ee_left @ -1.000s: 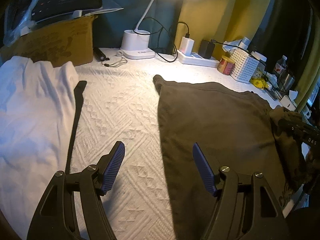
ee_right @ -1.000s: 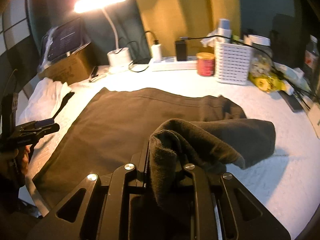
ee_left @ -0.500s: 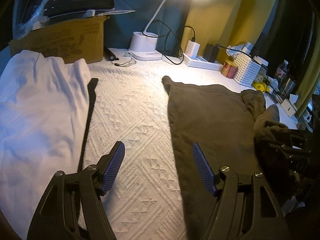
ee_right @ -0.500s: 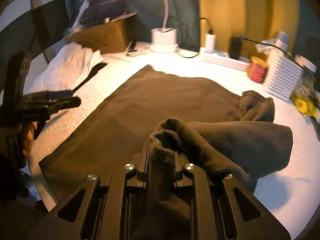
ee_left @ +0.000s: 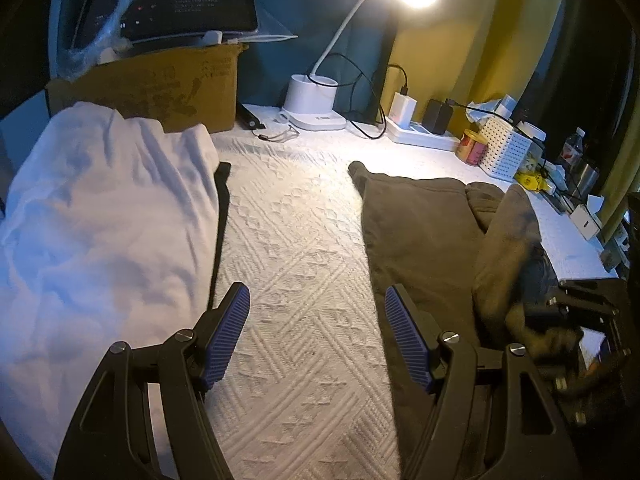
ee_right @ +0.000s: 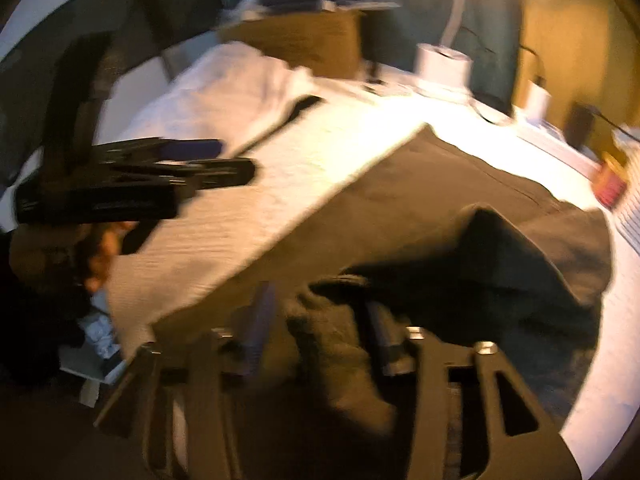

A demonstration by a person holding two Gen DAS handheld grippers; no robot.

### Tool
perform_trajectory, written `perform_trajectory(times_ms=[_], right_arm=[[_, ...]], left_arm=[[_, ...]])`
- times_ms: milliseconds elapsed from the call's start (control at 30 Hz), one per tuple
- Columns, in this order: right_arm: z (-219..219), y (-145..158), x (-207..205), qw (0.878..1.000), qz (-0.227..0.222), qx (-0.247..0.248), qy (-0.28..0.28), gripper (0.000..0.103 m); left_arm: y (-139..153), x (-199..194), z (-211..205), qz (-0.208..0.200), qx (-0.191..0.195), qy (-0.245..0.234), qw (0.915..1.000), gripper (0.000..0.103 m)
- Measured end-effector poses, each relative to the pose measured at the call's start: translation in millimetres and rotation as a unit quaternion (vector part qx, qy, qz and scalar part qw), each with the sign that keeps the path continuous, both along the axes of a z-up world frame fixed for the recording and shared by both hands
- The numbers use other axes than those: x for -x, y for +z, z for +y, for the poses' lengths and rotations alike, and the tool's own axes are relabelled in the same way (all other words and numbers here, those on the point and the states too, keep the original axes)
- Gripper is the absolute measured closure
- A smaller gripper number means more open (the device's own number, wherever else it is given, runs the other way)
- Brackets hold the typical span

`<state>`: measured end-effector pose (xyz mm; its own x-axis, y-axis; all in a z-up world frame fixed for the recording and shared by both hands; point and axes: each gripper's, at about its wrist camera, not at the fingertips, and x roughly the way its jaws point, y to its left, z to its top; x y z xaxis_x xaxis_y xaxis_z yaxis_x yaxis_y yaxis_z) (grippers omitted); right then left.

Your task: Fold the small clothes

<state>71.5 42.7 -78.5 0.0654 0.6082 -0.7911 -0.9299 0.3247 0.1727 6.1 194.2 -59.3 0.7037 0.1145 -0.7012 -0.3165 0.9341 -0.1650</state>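
The left gripper (ee_left: 318,330) hangs over the white textured desk cover (ee_left: 296,240), its blue ribbed pads (ee_left: 228,336) spread wide apart with nothing between them. Below and to its right lies the dark brown cloth garment (ee_left: 424,236), spread flat on the desk, its straight left edge running just beside the right-hand pad. On the other side, a rumpled white cloth (ee_left: 100,216) is heaped along the left of the desk, with a black strap (ee_left: 222,200) showing along its edge.

Over to the right wrist view, badly motion-blurred: the right gripper (ee_right: 316,332) has a bunched fold of the dark brown cloth garment (ee_right: 460,208) sitting between its two fingers. The fingers look slightly parted around the wad, but the blur makes it impossible to say whether they are pinching it or loose. That lifted fold is raised over the flat part of the garment, doubled back across it. From the left camera the same raised flap stands up at the garment's right side.

At the back of the desk: a brown cardboard box (ee_left: 160,92), a white lamp base (ee_left: 310,100) under the glaring lamp head, a white power strip (ee_left: 424,136), a red tin (ee_left: 472,147) and a white perforated basket (ee_left: 505,152).
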Motion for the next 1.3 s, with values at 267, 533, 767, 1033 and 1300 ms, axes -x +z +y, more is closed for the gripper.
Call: perform_trajectory(times_ms=[267, 533, 767, 1033, 1300], right_arm=[[-14, 26, 29, 0.998, 0.004, -0.04, 0.044, 0.048], [-64, 50, 23, 0.997, -0.021, -0.073, -0.002, 0.042], [-120, 34, -31, 0.989, -0.034, -0.056, -0.129, 0.042], [-182, 9, -91, 0.97, -0.02, -0.039, -0.239, 0.042], [-208, -9, -120, 0.959, 0.003, -0.044, -0.281, 0.042]], left_arm=[[13, -2, -10, -0.003, -0.017, -0.008, 0.9998, 0.033], [32, -32, -47, -0.007, -0.042, -0.06, 0.9973, 0.033], [32, -80, -103, 0.015, -0.065, -0.142, 0.9875, 0.033], [24, -129, -171, 0.044, -0.094, -0.243, 0.9643, 0.033], [-11, -160, -196, 0.119, -0.183, -0.265, 0.9392, 0.033]])
